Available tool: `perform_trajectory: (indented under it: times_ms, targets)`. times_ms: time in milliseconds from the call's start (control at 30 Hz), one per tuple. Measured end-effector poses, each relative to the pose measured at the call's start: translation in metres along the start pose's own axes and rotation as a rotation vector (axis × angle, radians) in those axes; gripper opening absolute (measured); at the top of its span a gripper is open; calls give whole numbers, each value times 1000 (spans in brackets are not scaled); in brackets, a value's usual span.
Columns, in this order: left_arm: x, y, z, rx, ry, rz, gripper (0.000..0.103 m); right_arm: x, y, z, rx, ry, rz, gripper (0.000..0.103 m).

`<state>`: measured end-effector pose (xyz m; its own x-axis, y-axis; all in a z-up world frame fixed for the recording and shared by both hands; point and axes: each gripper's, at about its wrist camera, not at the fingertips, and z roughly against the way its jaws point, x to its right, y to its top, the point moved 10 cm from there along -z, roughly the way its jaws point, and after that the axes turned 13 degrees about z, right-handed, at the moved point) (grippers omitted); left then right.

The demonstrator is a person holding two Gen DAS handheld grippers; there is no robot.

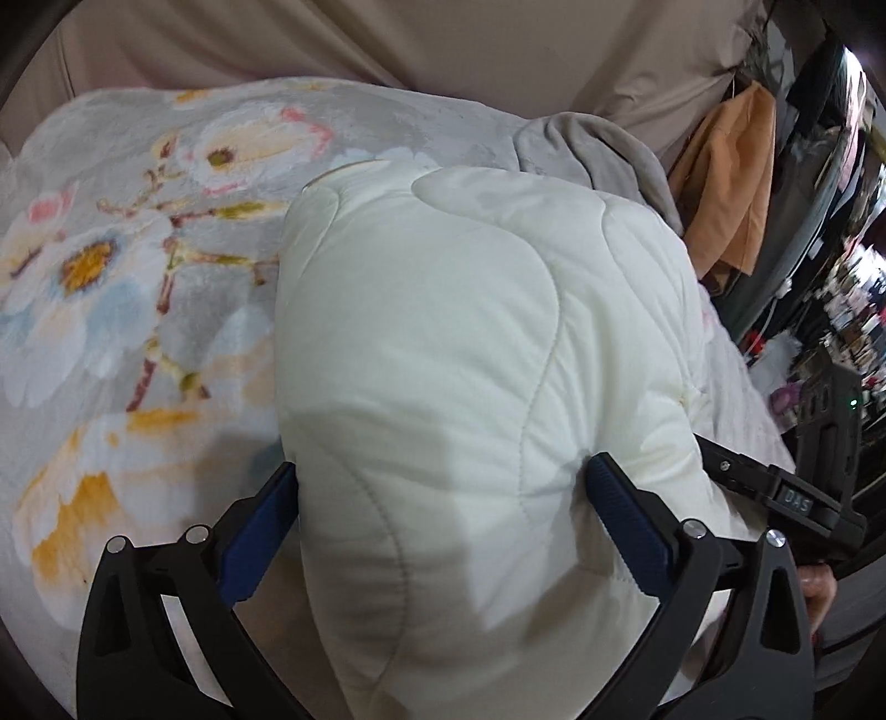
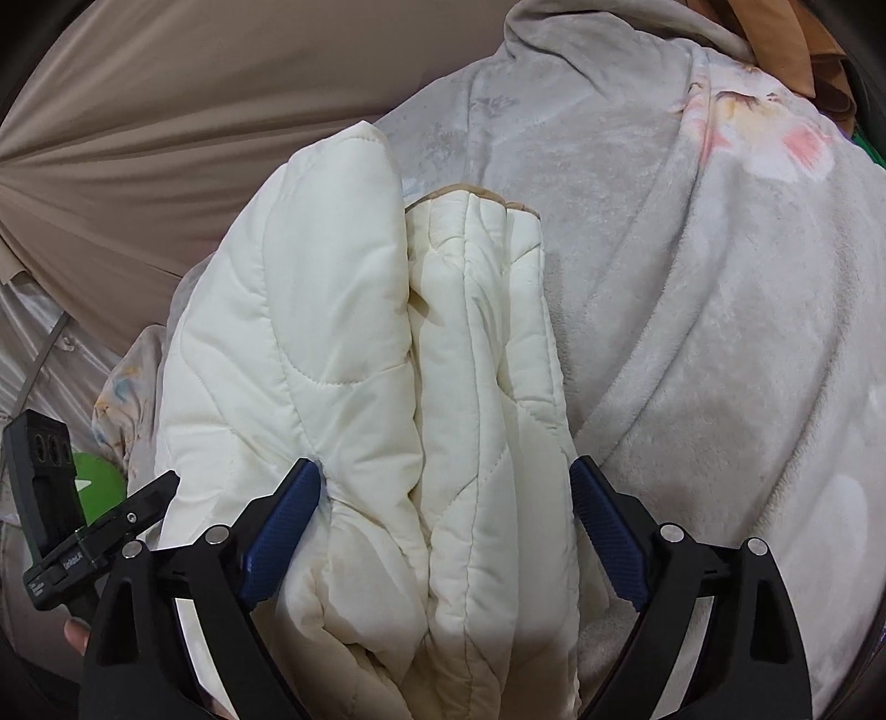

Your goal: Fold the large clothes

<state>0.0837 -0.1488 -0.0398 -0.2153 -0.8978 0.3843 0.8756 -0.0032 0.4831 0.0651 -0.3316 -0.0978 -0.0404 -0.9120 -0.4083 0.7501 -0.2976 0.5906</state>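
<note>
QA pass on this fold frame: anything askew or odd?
Nothing damaged. The puffy cream quilted garment is bunched in uneven layers, tan-trimmed edge poking out. Left tongs and right tongs both squeeze it above the grey floral fleece blanket.

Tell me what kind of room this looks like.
Probably a bedroom: the white quilted garment lies on a plush floral blanket like bed covering, beige fabric hangs behind, and cluttered shelves stand alongside.
</note>
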Motion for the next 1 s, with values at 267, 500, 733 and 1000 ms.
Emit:
perform_trajectory:
  times_ms: [267, 500, 733, 1000]
  targets:
    - [2, -2, -5, 57, 71, -35, 98, 2, -1, -15, 27, 51, -17, 96]
    - [2, -2, -7, 91, 100, -62, 98, 0, -2, -16, 73, 54, -1, 96]
    - [2, -2, -8, 95, 102, -68, 98, -5, -4, -10, 113, 52, 25, 90]
    - [11, -3, 0, 96, 95, -114, 96, -22, -4, 8, 137, 15, 66, 55]
